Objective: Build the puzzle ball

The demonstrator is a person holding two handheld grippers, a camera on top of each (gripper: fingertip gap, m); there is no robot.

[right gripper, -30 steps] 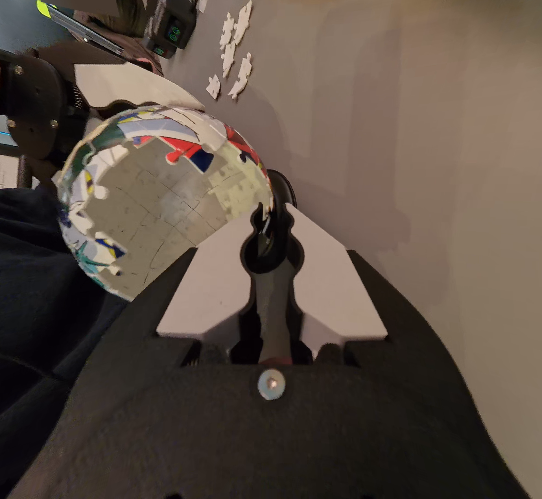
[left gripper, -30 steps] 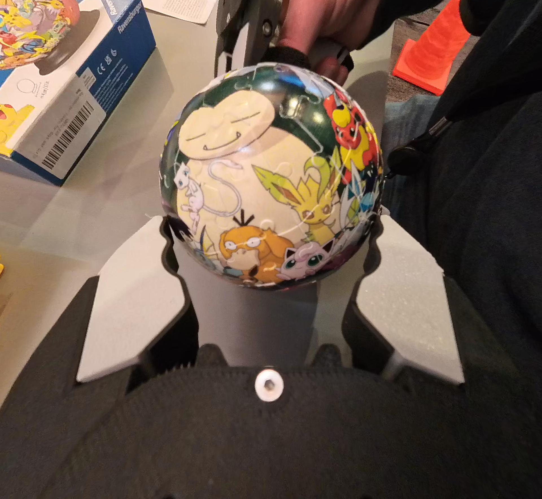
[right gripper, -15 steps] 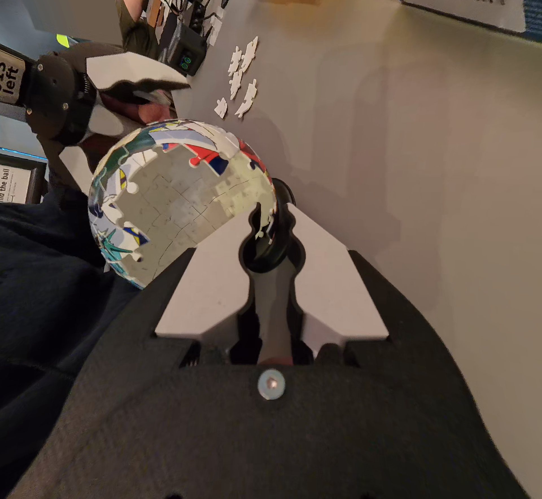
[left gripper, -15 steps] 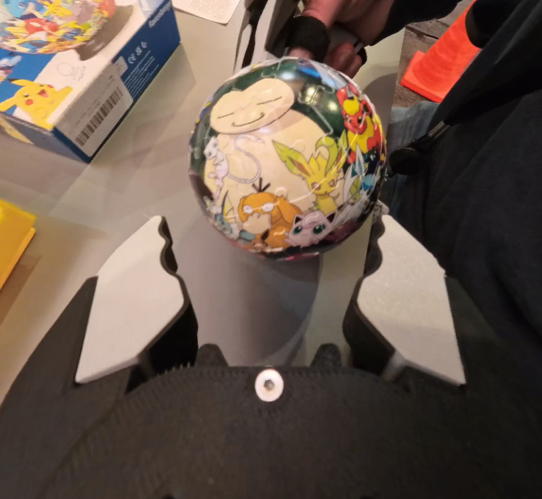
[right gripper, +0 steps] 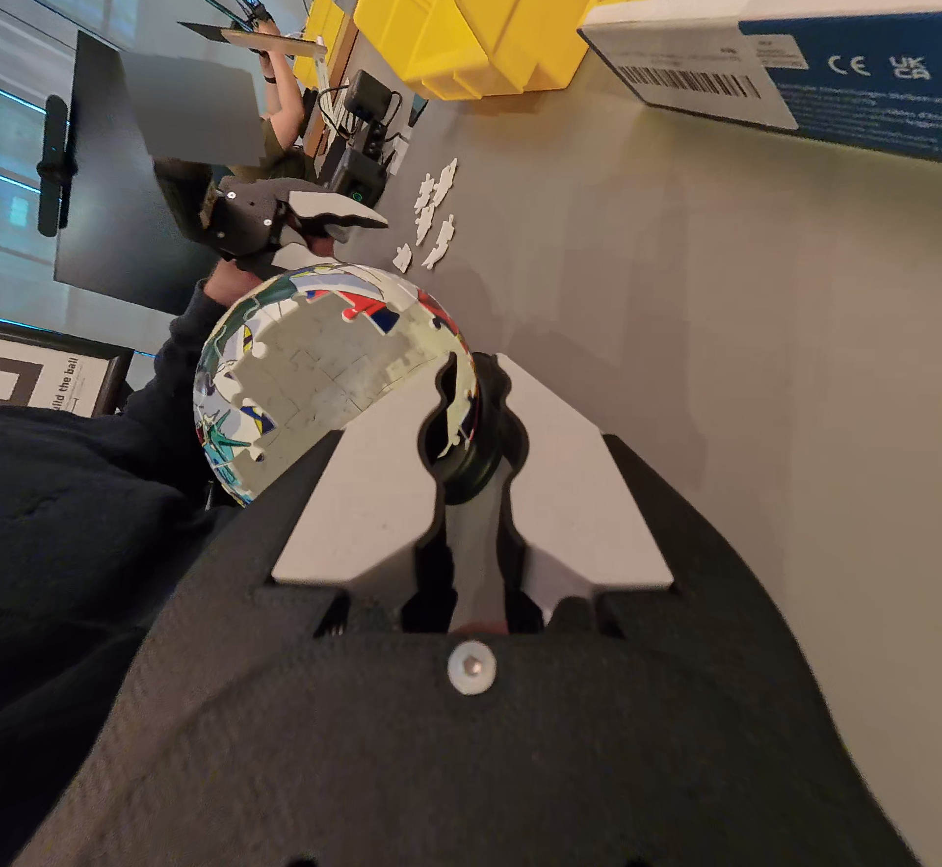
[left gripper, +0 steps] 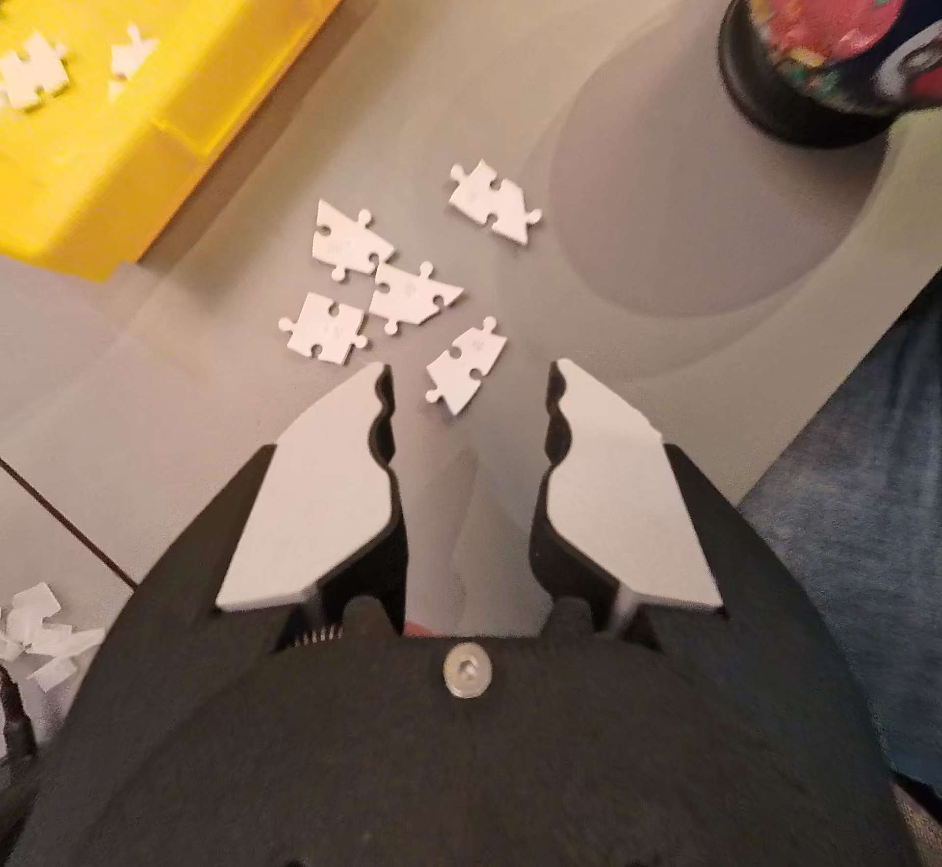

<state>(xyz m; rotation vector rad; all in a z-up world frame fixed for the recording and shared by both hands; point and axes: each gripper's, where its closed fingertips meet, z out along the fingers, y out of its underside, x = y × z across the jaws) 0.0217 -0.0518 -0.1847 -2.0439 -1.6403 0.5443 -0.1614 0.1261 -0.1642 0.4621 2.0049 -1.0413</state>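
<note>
In the left wrist view, a grey counter (left gripper: 662,78) carries a yellow bin (left gripper: 153,93) at upper left and five white pieces (left gripper: 408,292) face down. The left tongs (left gripper: 469,373) are released and empty, and the nearest piece (left gripper: 465,366) lies between their tips. The ball (left gripper: 841,11) on its black stand (left gripper: 795,98) is at upper right.

In the right wrist view, the right tongs (right gripper: 476,363) are clenched on the stand (right gripper: 476,455) under the unfinished ball (right gripper: 331,378). A blue box (right gripper: 815,47) lies beyond.
</note>
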